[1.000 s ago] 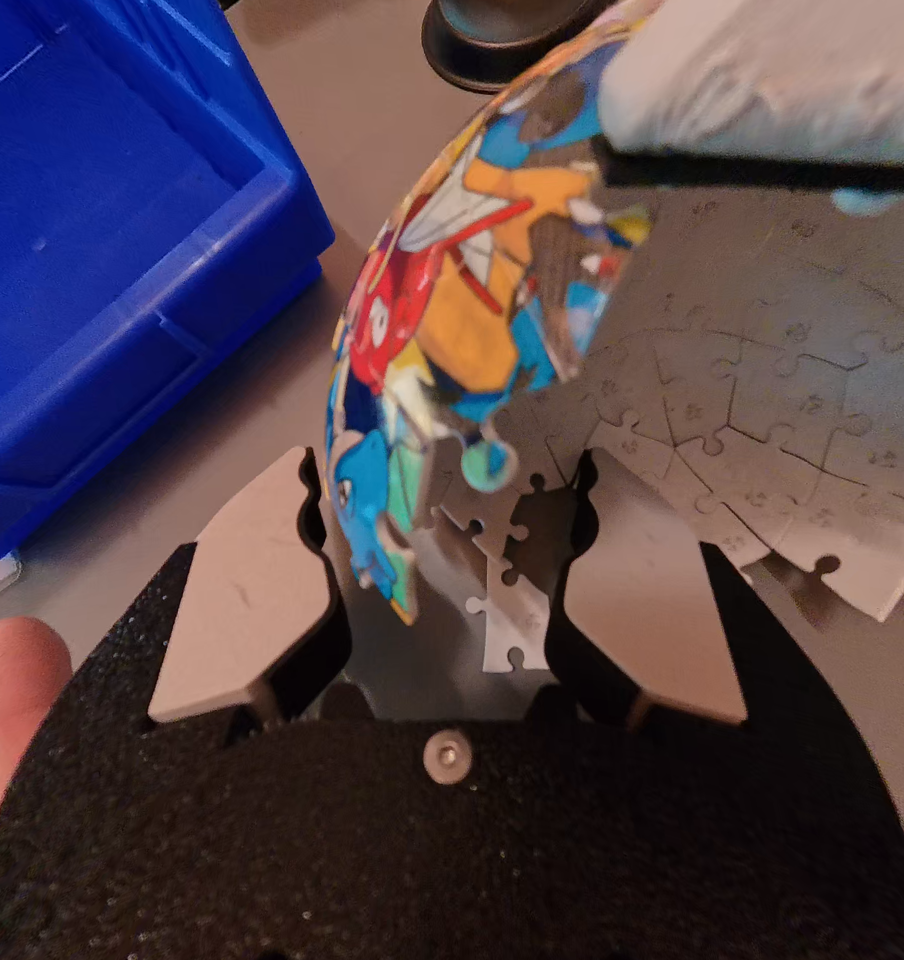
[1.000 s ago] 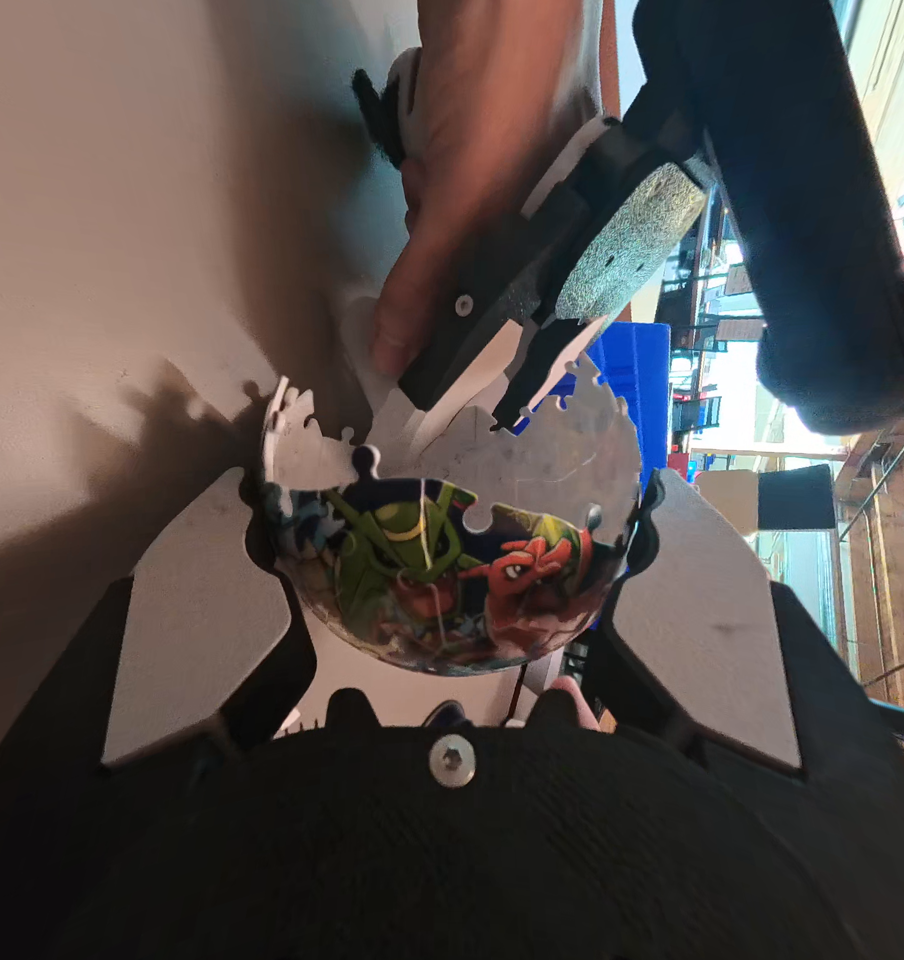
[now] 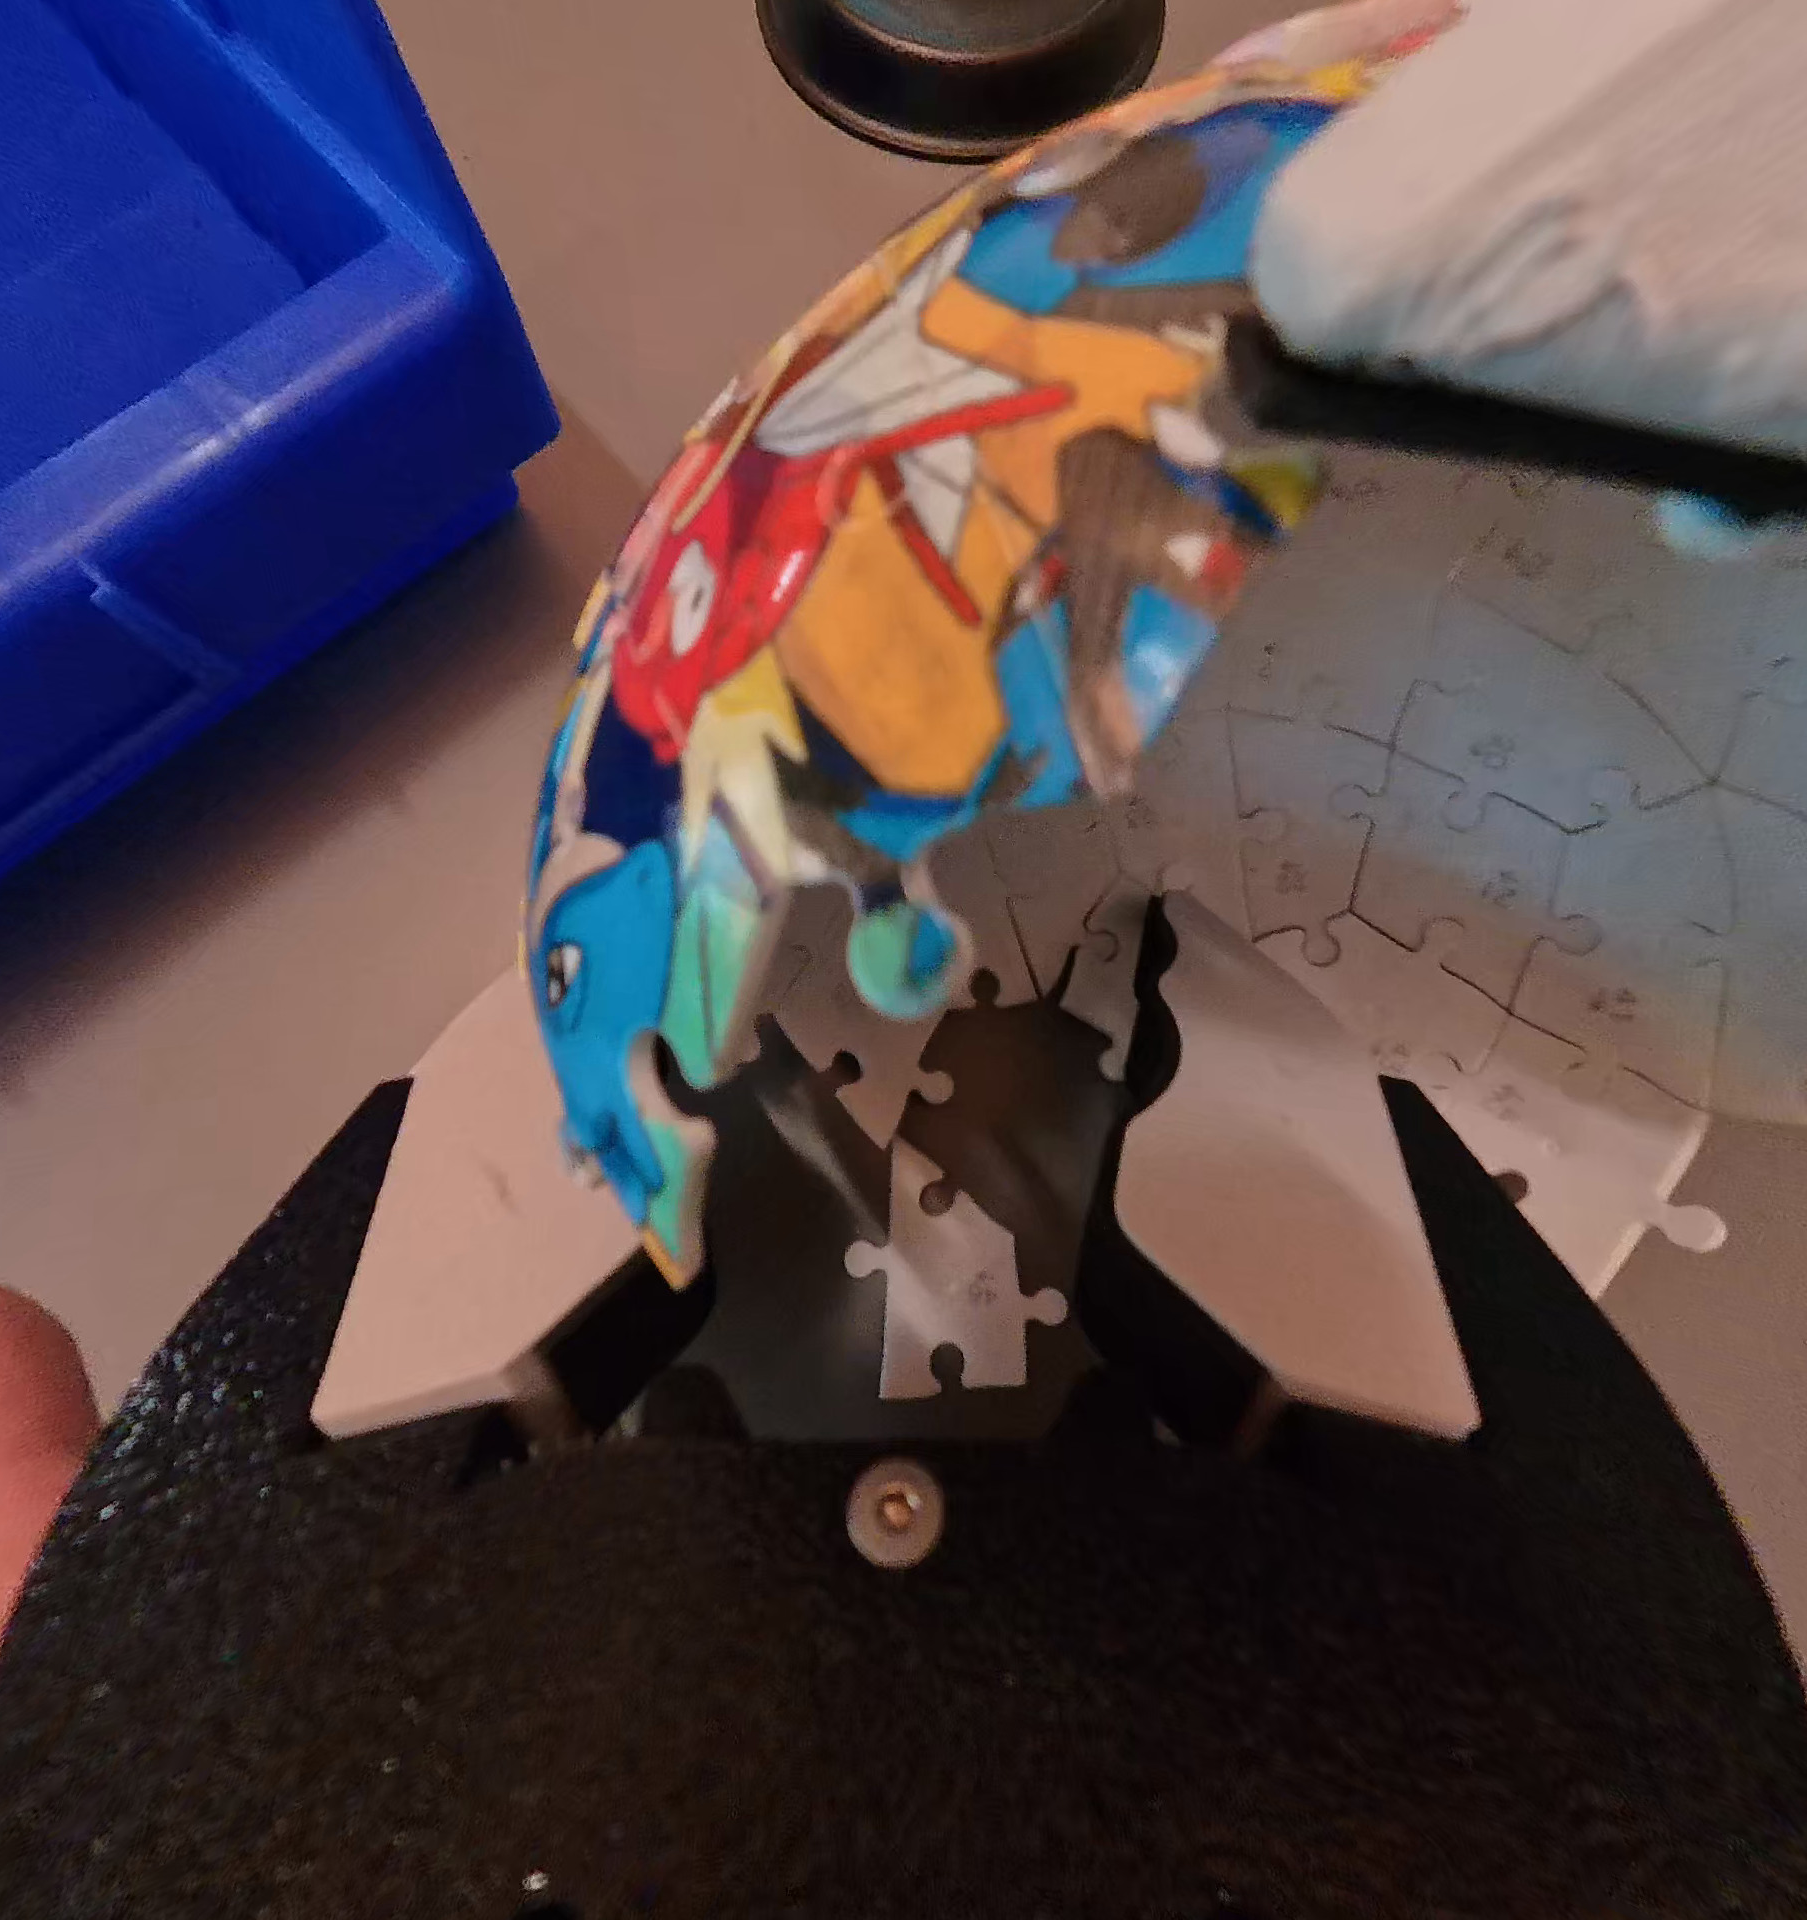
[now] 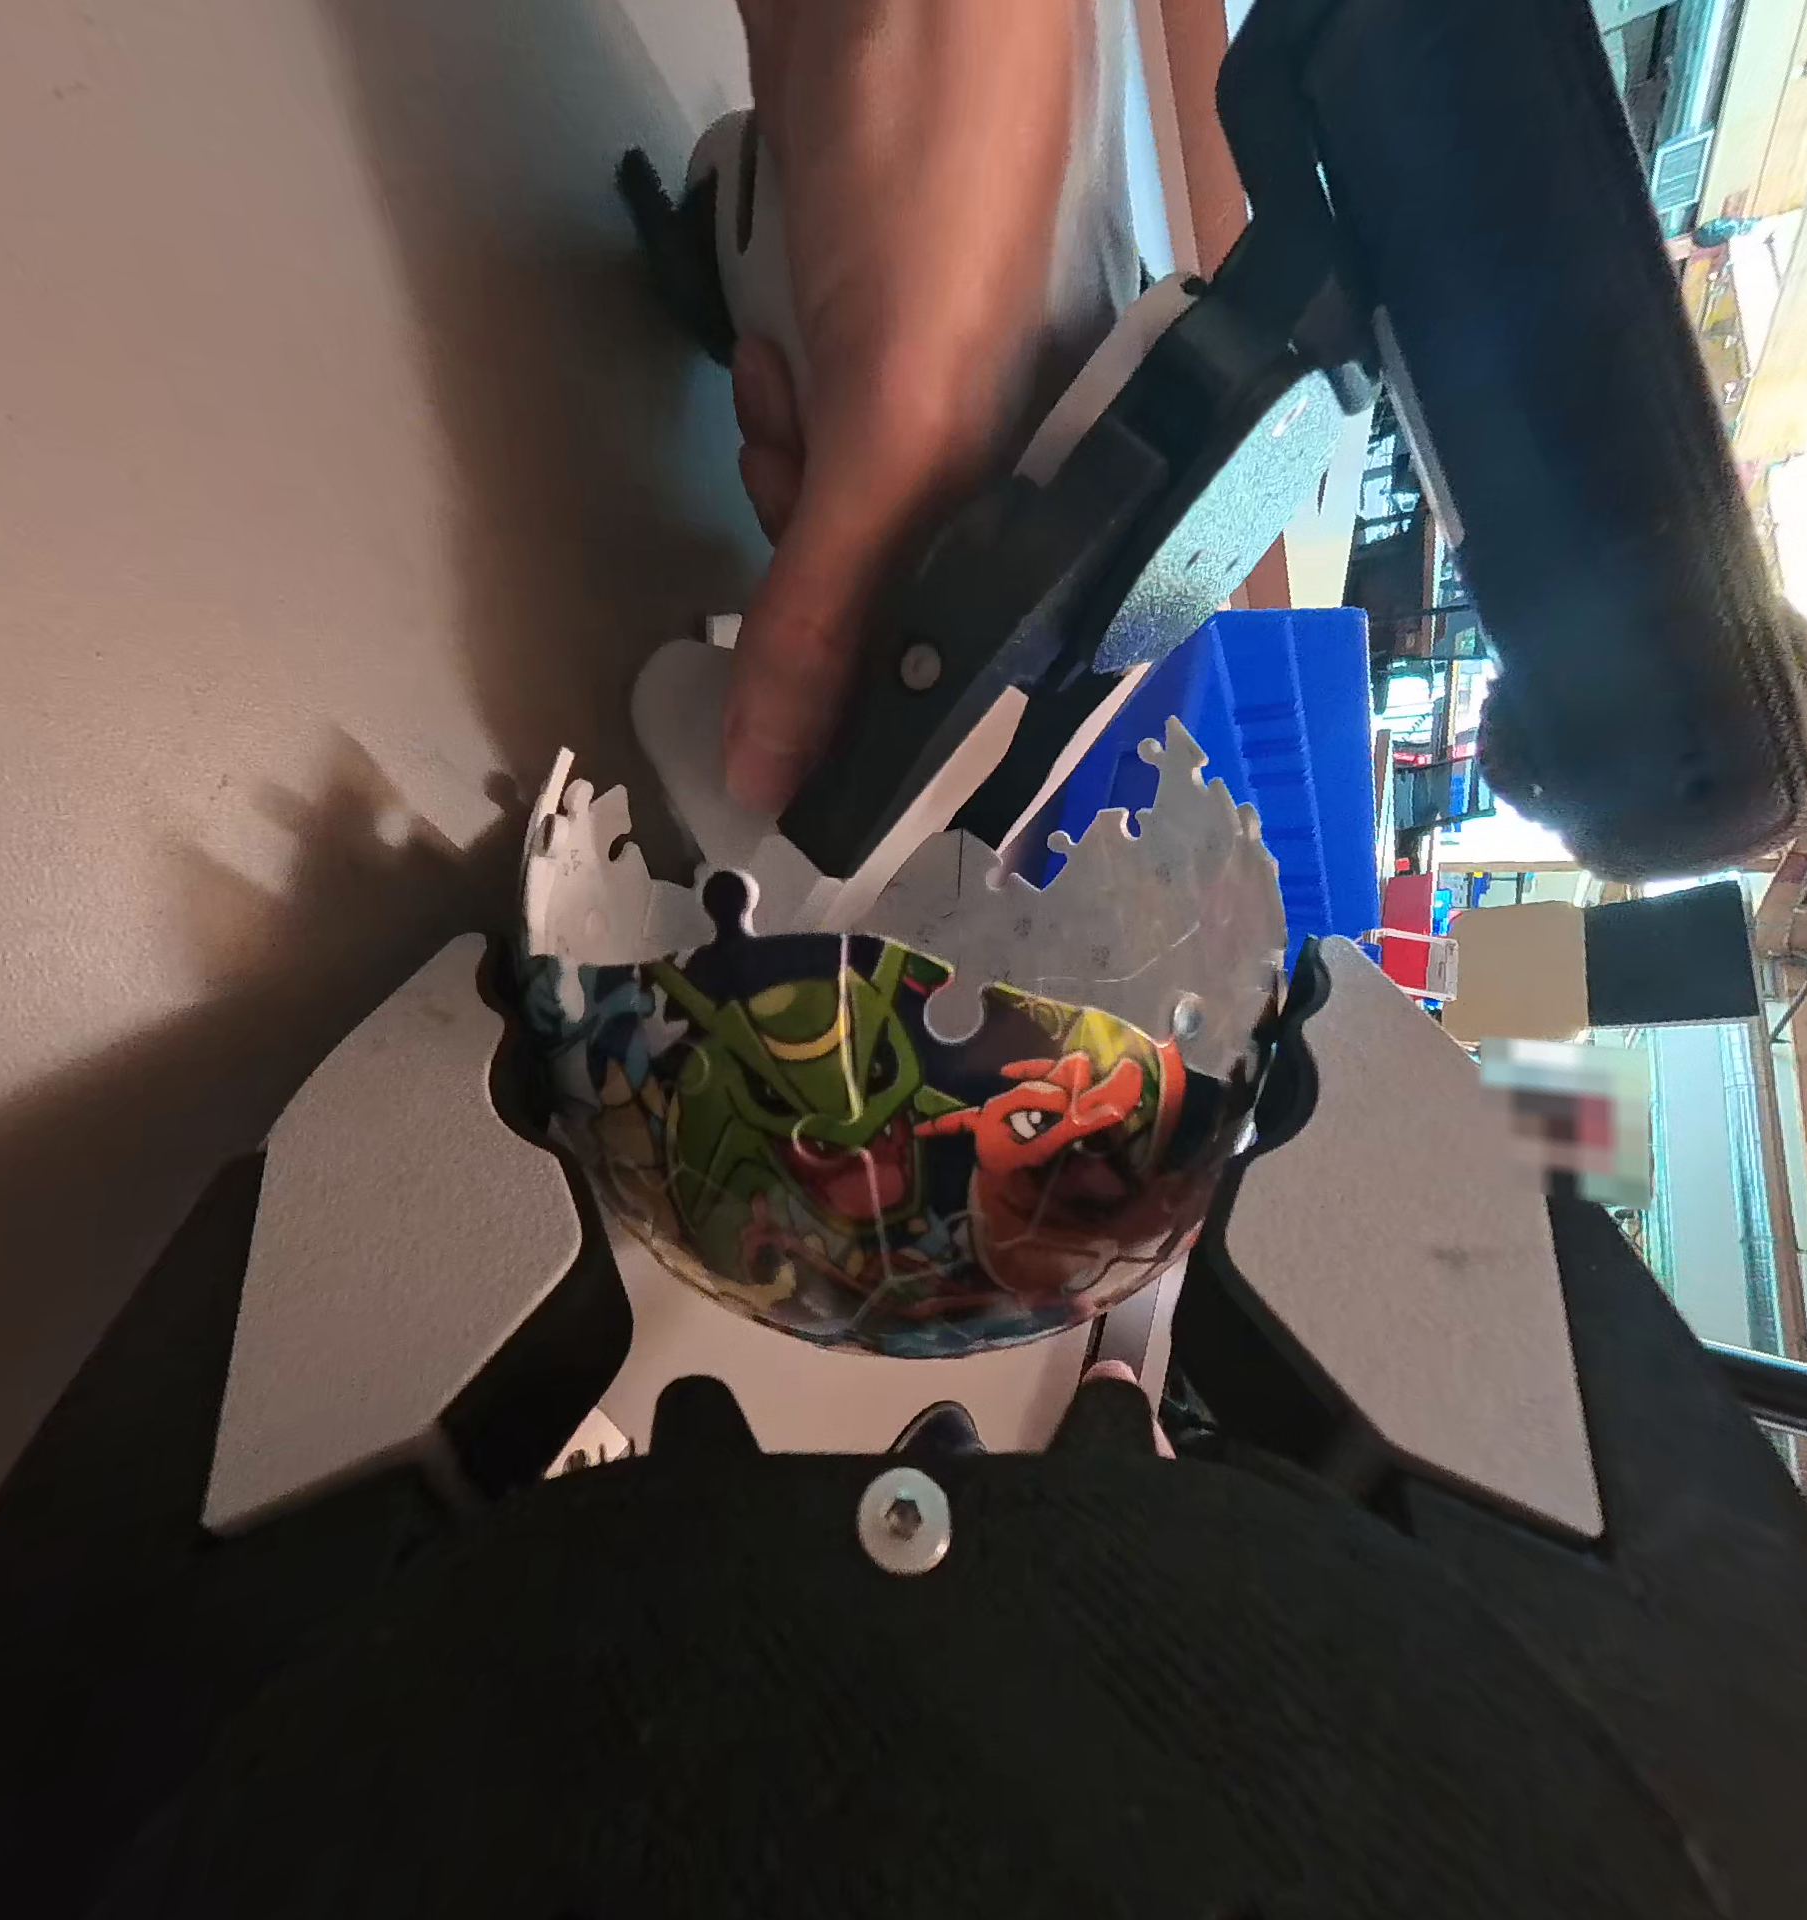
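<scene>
Right tongs [image 4: 904, 1122] clasp the puzzle shell [image 4: 909, 1164], left tongs [image 3: 909, 1174] seemingly inside.

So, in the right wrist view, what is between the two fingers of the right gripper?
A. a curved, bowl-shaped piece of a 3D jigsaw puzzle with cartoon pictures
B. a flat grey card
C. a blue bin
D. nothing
A: the right gripper has its two fingers pressed on opposite sides of the curved puzzle shell, whose outside is printed in colour and whose inside is grey.
</scene>
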`<action>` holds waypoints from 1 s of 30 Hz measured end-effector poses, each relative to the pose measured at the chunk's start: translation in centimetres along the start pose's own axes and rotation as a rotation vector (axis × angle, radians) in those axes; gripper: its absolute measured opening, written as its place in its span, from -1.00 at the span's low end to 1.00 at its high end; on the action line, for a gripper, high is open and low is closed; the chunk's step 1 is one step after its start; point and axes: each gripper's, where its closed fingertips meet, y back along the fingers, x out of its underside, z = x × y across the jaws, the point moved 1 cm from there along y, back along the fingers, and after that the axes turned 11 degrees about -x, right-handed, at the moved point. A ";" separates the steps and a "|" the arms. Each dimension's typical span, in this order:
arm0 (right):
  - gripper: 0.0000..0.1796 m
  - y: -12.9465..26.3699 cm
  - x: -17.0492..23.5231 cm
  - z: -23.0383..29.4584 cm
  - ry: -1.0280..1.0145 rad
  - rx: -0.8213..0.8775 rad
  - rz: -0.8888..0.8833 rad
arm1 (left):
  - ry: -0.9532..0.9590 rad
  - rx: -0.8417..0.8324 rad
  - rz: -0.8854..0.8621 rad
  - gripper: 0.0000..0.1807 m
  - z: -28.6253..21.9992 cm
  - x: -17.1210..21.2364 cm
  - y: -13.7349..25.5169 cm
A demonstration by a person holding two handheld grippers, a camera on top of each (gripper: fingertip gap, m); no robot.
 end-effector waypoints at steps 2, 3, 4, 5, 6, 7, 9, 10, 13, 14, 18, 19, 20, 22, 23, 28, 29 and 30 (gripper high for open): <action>0.49 0.0 0.0 0.0 -0.001 -0.002 -0.002 | -0.009 0.002 0.016 -0.03 0.0 0.0 0.0; 0.49 -0.1 0.0 -0.1 -0.004 -0.005 -0.002 | -0.017 0.003 0.027 -0.03 0.0 0.0 0.0; 0.49 -0.1 0.0 -0.1 -0.008 -0.008 -0.003 | -0.029 0.010 0.033 -0.04 -0.1 -0.1 0.0; 0.49 -0.1 0.0 -0.1 -0.011 -0.011 -0.004 | -0.039 0.015 0.037 -0.04 -0.1 -0.1 0.0; 0.49 -0.1 0.0 -0.2 -0.014 -0.013 -0.005 | -0.044 0.019 0.040 -0.04 -0.1 -0.1 -0.1; 0.49 -0.2 0.0 -0.2 -0.018 -0.016 -0.005 | -0.051 0.020 0.034 -0.05 -0.1 -0.1 -0.1; 0.49 -0.2 0.0 -0.2 -0.018 -0.017 -0.003 | -0.055 0.004 0.019 0.00 0.1 -0.2 -0.1; 0.49 -0.2 -0.1 -0.2 -0.015 -0.017 0.000 | -0.048 -0.009 0.023 0.06 0.3 -0.1 0.0; 0.49 -0.2 -0.1 -0.2 -0.016 -0.016 0.009 | 0.019 0.019 -0.007 0.05 0.6 -0.1 0.8; 0.49 -0.2 0.0 -0.2 -0.014 -0.016 0.012 | 0.055 0.037 -0.043 0.04 0.8 -0.4 1.4; 0.49 -0.3 -0.1 -0.2 -0.019 -0.019 0.009 | 0.107 -0.001 -0.067 0.00 2.6 0.3 2.3; 0.48 -0.3 -0.2 -0.3 -0.018 -0.019 0.006 | 0.102 -0.011 -0.048 0.01 2.8 0.7 2.1; 0.48 -0.3 -0.2 -0.3 -0.019 -0.018 0.004 | 0.093 -0.022 -0.034 0.02 2.8 1.0 1.9; 0.48 -0.3 -0.2 -0.3 -0.021 -0.019 0.007 | 0.071 -0.034 -0.024 0.04 2.7 1.1 1.7; 0.48 -0.3 -0.2 -0.3 -0.019 -0.018 0.007 | 0.067 -0.038 -0.026 0.03 2.6 1.0 1.7; 0.49 -0.3 0.0 -0.4 -0.029 -0.016 0.005 | 0.057 -0.042 0.001 0.02 2.1 0.9 1.0; 0.49 -0.3 0.1 -0.4 -0.031 -0.015 0.007 | 0.052 -0.046 0.006 0.02 2.0 1.0 0.8; 0.49 -0.3 0.1 -0.4 -0.032 -0.015 0.005 | 0.052 -0.041 0.005 0.02 1.9 0.9 0.8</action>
